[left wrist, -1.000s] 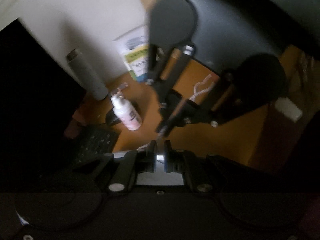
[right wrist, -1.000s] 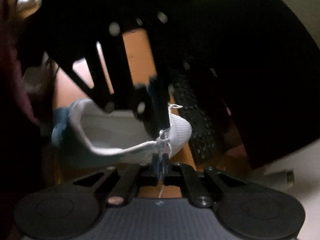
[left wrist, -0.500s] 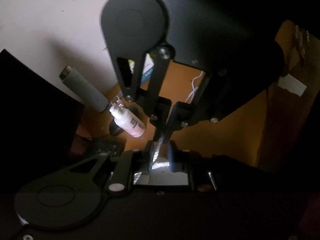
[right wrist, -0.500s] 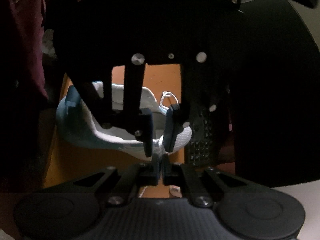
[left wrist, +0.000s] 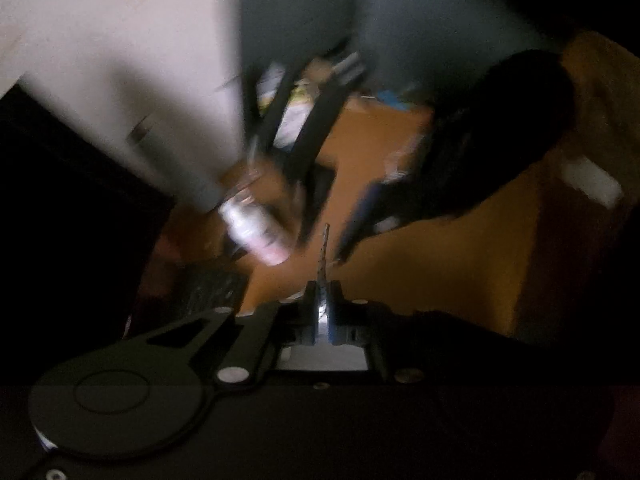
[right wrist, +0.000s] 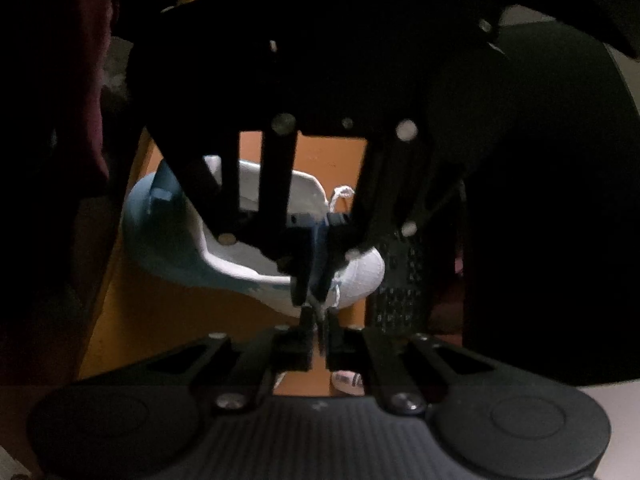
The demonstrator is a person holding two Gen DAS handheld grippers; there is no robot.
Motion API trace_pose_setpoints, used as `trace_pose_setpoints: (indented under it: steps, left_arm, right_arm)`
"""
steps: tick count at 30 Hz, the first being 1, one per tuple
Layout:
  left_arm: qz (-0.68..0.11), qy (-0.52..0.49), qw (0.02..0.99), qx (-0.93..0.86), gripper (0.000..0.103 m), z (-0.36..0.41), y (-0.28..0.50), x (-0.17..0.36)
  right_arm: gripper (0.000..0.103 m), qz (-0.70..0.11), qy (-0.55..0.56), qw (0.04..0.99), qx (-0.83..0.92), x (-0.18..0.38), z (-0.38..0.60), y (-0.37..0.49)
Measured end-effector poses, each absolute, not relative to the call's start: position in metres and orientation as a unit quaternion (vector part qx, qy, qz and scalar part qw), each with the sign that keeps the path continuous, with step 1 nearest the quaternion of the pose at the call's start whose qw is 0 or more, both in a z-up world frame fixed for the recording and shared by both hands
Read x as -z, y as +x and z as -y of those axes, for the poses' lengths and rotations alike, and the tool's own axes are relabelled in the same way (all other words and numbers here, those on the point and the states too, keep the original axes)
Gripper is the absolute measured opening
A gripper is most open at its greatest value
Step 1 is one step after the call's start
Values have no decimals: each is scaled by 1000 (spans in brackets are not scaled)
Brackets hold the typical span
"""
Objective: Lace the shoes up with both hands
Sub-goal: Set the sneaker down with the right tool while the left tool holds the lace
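Handover needs steadiness: left tongs (left wrist: 319, 294) clench the thin white lace tip (left wrist: 322, 256) above the white-and-blue mesh sneaker (right wrist: 224, 256) on the orange tabletop (right wrist: 176, 320); right tongs (right wrist: 319, 322), opening, should clear straight back.

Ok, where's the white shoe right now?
In the right wrist view the white shoe lies on its side on the orange table, left of centre, behind the two grippers, with a dark keypad beside its toe.

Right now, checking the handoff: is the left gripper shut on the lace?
Shut: the left gripper pinches the lace tip, which pokes out between its pads.
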State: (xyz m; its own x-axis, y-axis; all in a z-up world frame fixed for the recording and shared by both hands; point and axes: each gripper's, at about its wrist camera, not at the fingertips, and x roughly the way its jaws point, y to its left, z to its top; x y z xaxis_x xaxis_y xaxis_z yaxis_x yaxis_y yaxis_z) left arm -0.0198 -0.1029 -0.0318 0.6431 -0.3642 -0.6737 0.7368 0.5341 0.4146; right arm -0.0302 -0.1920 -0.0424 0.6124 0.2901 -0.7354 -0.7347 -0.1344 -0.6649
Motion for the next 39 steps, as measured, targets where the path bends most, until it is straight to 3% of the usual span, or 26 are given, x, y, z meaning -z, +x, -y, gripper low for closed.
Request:
trace_pose_setpoints:
  steps: [1, 2, 4, 7, 11, 18, 20, 25, 31, 39]
  left_arm:
    - [-277, 316, 850, 319, 2, 97, -14, 29]
    - [-288, 275, 864, 308, 2, 89, -10, 26]
    - [-304, 184, 890, 284, 2, 71, -4, 24]
    - [-315, 114, 905, 262, 2, 61, -1, 25]
    - [-324, 81, 908, 252, 2, 61, -2, 25]
    - [-324, 77, 906, 262, 2, 70, 1, 26]
    - [-325, 68, 906, 262, 2, 68, 0, 27]
    - [-330, 46, 905, 263, 2, 64, 4, 29]
    - [-336, 14, 903, 269, 2, 59, 8, 29]
    - [-340, -102, 885, 301, 1, 39, 14, 31]
  right_arm:
    - [42, -185, -613, 660, -393, 36, 198, -27]
    - [50, -197, -585, 688, -381, 29, 204, -22]
    - [50, -247, -478, 757, -371, 18, 218, -10]
    - [50, -351, -159, 864, -323, -5, 256, 20]
    - [47, -401, 202, 847, -284, 15, 277, 29]
    - [42, -393, 235, 845, -277, 22, 261, 28]
    - [30, -393, 232, 843, -283, 27, 260, 36]
    - [17, -400, 227, 837, -296, 40, 246, 60]
    - [17, -399, 223, 836, -302, 47, 247, 65]
    - [17, -387, 243, 827, -326, 53, 258, 67]
